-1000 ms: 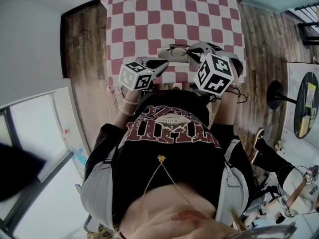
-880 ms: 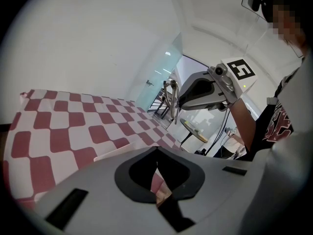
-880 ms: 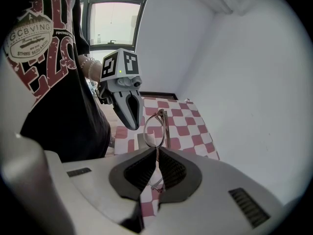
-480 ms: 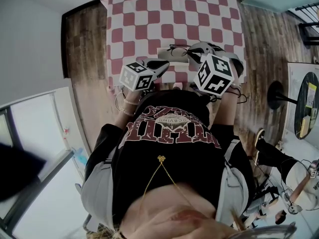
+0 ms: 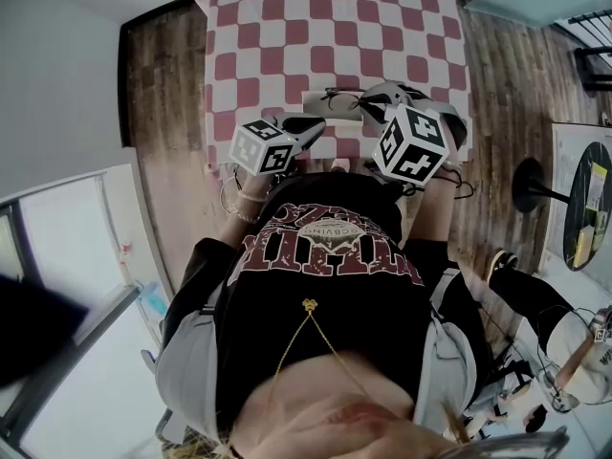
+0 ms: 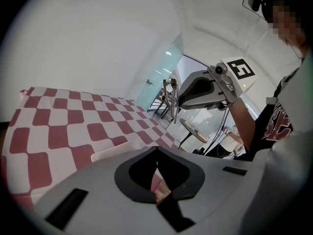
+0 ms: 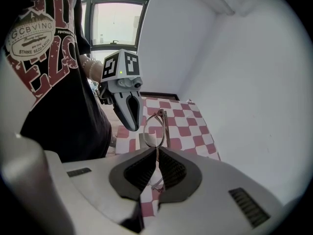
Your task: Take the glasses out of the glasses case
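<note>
Pinching the glasses (image 7: 154, 126) in our right gripper (image 7: 157, 152), clear of the glasses case (image 5: 323, 101), left gripper (image 6: 156, 150) closed on nothing, we judge them out; next, lay them down gently.

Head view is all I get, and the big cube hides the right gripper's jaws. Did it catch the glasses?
Observer: Yes. The right gripper view shows the right gripper shut on the thin frame of the glasses.
Operator: Are they out of the case?
Observer: Yes. The left gripper view shows them hanging from that gripper in the air, apart from the white case, which lies on the checkered cloth.
</note>
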`<action>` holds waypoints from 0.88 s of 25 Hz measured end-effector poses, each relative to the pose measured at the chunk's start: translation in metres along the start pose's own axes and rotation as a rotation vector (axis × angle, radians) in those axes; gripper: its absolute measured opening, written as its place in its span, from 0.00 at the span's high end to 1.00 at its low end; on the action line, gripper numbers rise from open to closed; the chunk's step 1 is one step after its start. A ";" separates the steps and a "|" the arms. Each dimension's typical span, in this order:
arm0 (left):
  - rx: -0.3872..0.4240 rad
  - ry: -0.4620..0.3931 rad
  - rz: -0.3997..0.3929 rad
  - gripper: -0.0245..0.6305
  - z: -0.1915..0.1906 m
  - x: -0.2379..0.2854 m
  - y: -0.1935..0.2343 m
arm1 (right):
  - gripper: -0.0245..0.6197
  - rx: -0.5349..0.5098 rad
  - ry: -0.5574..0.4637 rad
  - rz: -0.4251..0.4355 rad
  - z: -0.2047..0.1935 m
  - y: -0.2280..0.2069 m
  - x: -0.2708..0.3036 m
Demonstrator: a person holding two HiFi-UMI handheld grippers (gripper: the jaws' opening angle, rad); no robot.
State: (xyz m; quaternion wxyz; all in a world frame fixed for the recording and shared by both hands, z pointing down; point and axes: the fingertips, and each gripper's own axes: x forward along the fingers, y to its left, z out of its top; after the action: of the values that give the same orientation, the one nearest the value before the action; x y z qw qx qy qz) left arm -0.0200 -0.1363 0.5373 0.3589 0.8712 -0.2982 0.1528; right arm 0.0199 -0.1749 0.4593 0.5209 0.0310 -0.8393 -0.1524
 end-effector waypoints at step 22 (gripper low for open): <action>-0.009 0.017 -0.011 0.95 -0.001 0.002 0.001 | 0.91 0.011 0.017 0.015 -0.005 -0.001 0.007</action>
State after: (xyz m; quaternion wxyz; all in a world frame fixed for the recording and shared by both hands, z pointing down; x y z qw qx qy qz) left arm -0.0194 -0.1370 0.5400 0.3659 0.8699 -0.2910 0.1570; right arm 0.0214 -0.1787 0.4671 0.5288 0.0289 -0.8360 -0.1436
